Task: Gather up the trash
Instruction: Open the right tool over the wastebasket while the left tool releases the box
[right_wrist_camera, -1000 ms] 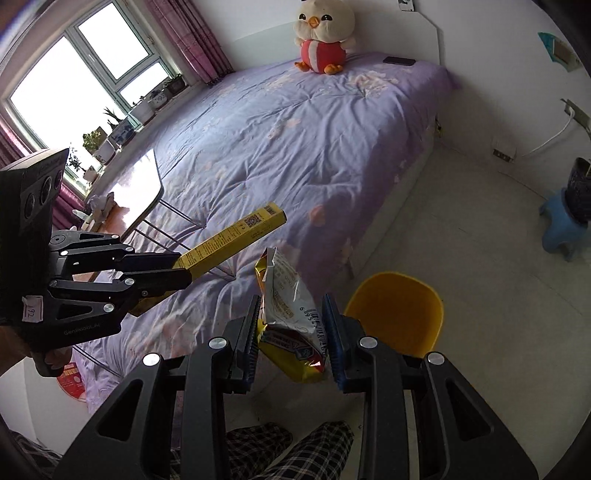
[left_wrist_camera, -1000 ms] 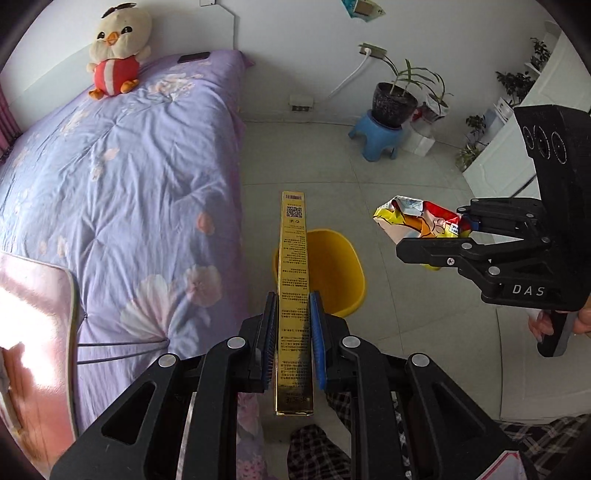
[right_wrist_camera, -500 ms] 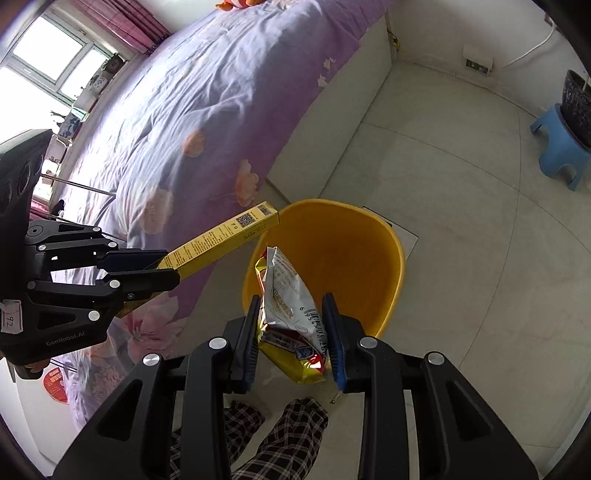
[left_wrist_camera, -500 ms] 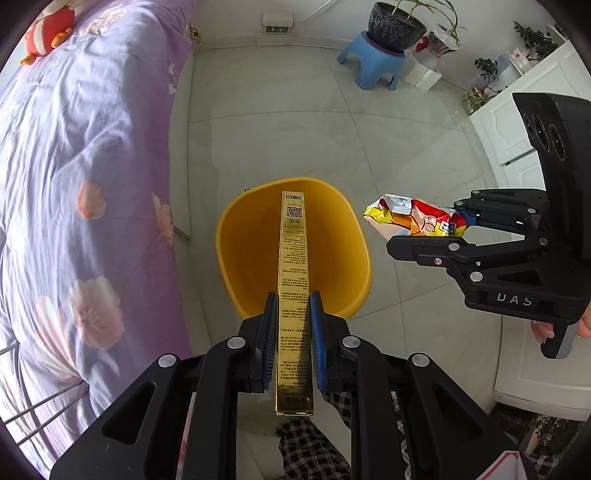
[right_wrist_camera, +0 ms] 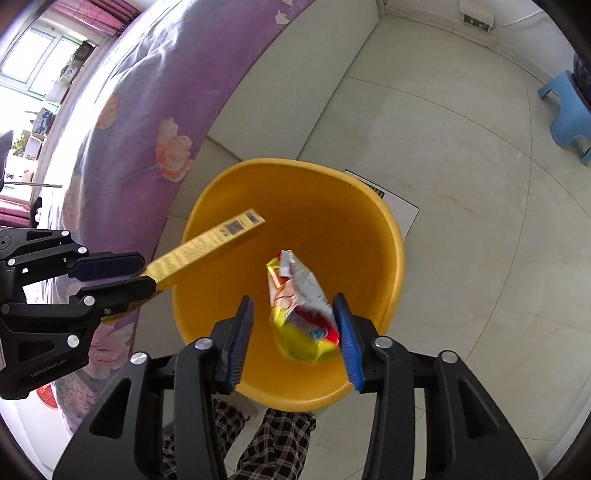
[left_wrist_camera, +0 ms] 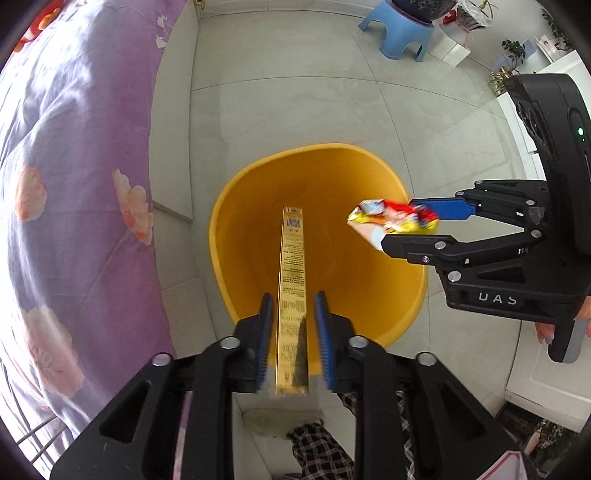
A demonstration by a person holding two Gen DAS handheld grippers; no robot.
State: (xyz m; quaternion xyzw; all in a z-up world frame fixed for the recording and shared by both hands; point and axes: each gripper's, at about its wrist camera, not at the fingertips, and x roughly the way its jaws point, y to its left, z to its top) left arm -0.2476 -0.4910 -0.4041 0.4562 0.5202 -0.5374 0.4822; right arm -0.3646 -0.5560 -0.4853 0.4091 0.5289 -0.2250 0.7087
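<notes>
Yellow bin [left_wrist_camera: 399, 314], round, open-topped, standing on the pale tiled floor [left_wrist_camera: 295, 92] just beside the bed; its mouth lies directly beneath both grippers. Long gold carton [left_wrist_camera: 292, 295], narrow and printed with small text and a code square at its far end, pointing down into the bin; it sits between the blue pads of the left gripper [left_wrist_camera: 292, 312] with a gap showing on either side, the jaws opening, released. Snack packet [right_wrist_camera: 301, 306], crumpled, yellow and red with a silver back, blurred, over the bin's interior; it lies between the pads of the right gripper [right_wrist_camera: 295, 321], close against the right-hand pad and clear of the left-hand one, the jaws opening, grip let go. In the left wrist view the packet [left_wrist_camera: 391, 221] shows at the tips of the right gripper [left_wrist_camera: 424, 227], above the bin's rim. Bed cover [left_wrist_camera: 74, 184], purple with pink flowers, to the left of the bin. Blue stool [left_wrist_camera: 402, 33] well apart at the far side of the floor, bearing a dark plant pot [left_wrist_camera: 424, 5]. Checked trouser legs [right_wrist_camera: 269, 439] of the person below the bin.
</notes>
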